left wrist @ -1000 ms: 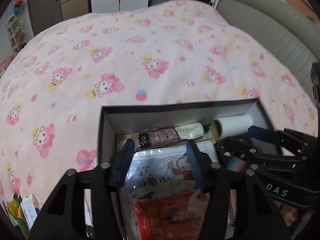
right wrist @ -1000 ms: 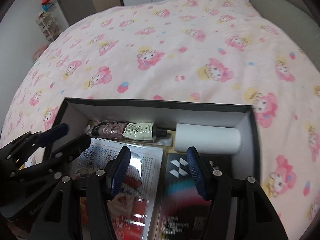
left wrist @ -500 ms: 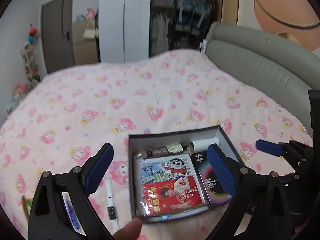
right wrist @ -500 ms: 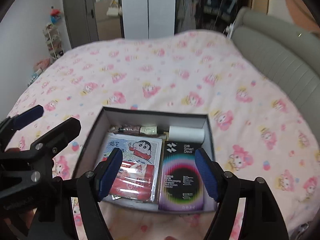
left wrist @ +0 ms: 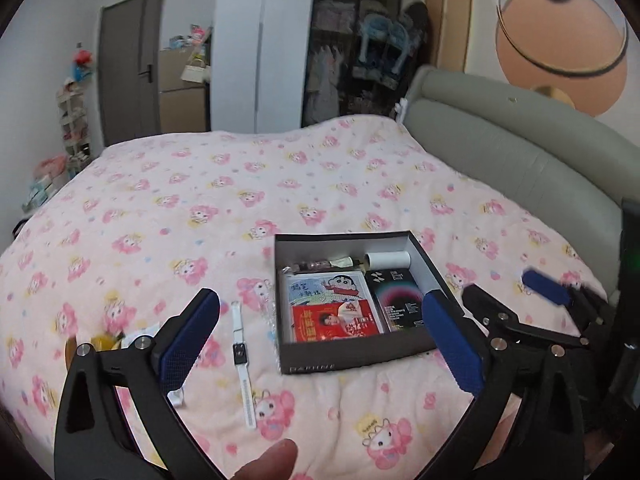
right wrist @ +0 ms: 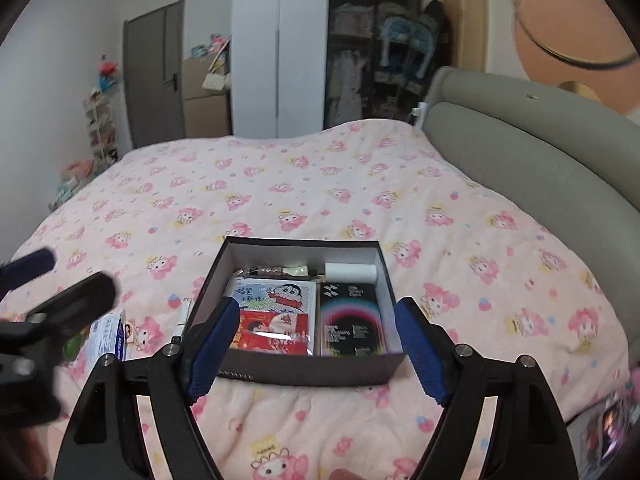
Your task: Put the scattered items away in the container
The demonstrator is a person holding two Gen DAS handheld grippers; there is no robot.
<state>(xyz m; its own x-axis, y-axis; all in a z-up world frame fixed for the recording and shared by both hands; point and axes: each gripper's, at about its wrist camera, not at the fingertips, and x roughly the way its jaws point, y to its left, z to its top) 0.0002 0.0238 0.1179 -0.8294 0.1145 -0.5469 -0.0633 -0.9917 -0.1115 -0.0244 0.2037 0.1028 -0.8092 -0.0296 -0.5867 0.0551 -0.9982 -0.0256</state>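
Two grippers hang above a bed covered in a pink cartoon-print blanket [left wrist: 248, 184], and both have their jaws opening wide with nothing between them. The left gripper [left wrist: 320, 340] shows its blue pads spread to either side of its view, and the right gripper [right wrist: 316, 344] frames the near wall of a dark box [right wrist: 304, 372] in its own view without touching it. The box sits on the blanket near the grey padded headboard [left wrist: 500, 152], and it already holds several things: a cartoon picture packet [right wrist: 276, 294] with a red packet [right wrist: 272, 330] lying on top of its near half, a black carton with a rainbow pattern [right wrist: 350, 320] beside them, a white roll [right wrist: 350, 272] in the far right corner and small tubes [right wrist: 280, 270] along the far wall. Outside the box, a white watch [left wrist: 242, 348] lies stretched out on the blanket just to its left. Farther left, partly hidden behind the left gripper's finger, lie a yellow item [left wrist: 102, 340] and a blue-and-white packet [right wrist: 108, 334]. A fingertip [left wrist: 268, 460] pokes in at the bottom edge of the left view.
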